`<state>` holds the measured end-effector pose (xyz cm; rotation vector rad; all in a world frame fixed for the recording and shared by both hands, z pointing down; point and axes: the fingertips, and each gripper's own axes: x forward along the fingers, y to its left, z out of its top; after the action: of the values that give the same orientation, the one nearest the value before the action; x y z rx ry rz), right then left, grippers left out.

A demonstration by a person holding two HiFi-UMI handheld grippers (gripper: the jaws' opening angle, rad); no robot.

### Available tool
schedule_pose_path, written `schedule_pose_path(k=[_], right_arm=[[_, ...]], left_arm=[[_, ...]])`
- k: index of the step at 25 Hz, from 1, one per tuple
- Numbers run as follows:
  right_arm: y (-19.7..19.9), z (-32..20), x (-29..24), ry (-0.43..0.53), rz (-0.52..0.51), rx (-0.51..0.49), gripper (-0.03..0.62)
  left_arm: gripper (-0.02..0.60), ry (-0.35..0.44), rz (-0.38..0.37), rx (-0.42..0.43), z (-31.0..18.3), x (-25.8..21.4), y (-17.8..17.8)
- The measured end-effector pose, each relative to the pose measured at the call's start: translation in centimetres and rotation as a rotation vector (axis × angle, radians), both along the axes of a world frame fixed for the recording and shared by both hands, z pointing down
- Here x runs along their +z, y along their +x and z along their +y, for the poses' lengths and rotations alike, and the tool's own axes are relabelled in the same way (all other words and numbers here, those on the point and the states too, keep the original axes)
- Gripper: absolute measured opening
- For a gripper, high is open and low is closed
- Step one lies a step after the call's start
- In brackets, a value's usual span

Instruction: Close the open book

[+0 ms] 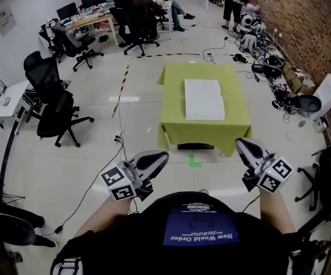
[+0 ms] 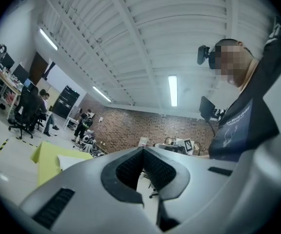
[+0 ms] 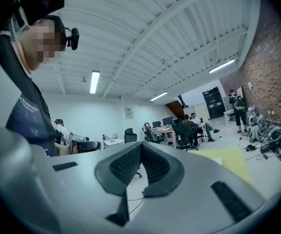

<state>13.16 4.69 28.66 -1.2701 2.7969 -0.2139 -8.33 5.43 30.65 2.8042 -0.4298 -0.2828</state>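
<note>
1. The book (image 1: 203, 99) lies open and flat on the green-covered tabletop (image 1: 174, 96), well apart from both grippers.
2. The left hand-held gripper (image 1: 164, 153) is near the person's body, closed and empty.
3. The right hand-held gripper (image 1: 240, 142) is likewise closed, holding nothing.

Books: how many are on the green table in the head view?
1. The open book lies on the table, right of its middle. The whole tabletop is in view, so none seems hidden.
</note>
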Motion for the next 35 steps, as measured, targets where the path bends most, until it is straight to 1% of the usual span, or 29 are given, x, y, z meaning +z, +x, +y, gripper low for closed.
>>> schedule_pose_path(k=[3,6,10,14,16,19,22,25,29,32,35], right_arm=[[2.7,-4.0,-0.1,0.015,-0.017,-0.056,-0.015],[5.0,-7.9,-1.1,0.016,-0.031,-0.119,-0.015],[8.1,-12.0,-1.7,0.043,-0.003,-0.198,-0.015],[11.2,-16.0,-1.6,0.05,-0.013,-0.222,-0.015],[12.4,-17.5,-1.5,0.045,-0.022,-0.222,-0.015],[13.4,-19.2,-1.0,0.043,-0.014,-0.224,-0.015],[13.4,-21.5,-0.5,0.033,-0.005,-0.204,-0.015],[12.6,-24.0,-0.2,0.023,0.003,-0.171,-0.015],[10.6,-28.3,-0.4,0.038,0.034,-0.096,-0.015],[9.1,-31.2,-1.1,0.036,0.014,-0.009,-0.015],[7.5,-33.4,-1.1,0.027,0.007,0.063,-0.015]], left_arm=[[0.002,0.013,-0.008,-0.045,-3.2,-0.3,3.2],[0.002,-0.009,0.011,-0.094,-6.0,-1.4,6.1],[0.002,-0.005,-0.001,-0.163,-9.5,-1.9,9.6],[0.002,-0.04,0.012,-0.185,-12.4,-1.7,12.7],[0.002,-0.063,0.012,-0.19,-13.5,-1.4,13.6],[0.002,-0.071,0.006,-0.196,-15.3,-0.9,14.4],[0.002,-0.083,0.025,-0.173,-18.0,-0.6,14.4],[0.002,-0.095,0.045,-0.128,-21.2,0.1,13.8],[0.002,-0.082,0.06,-0.054,-27.2,0.9,11.6],[0.002,-0.066,0.047,0.019,-32.0,0.7,9.8],[0.002,-0.028,0.017,0.092,-36.0,0.6,8.1]])
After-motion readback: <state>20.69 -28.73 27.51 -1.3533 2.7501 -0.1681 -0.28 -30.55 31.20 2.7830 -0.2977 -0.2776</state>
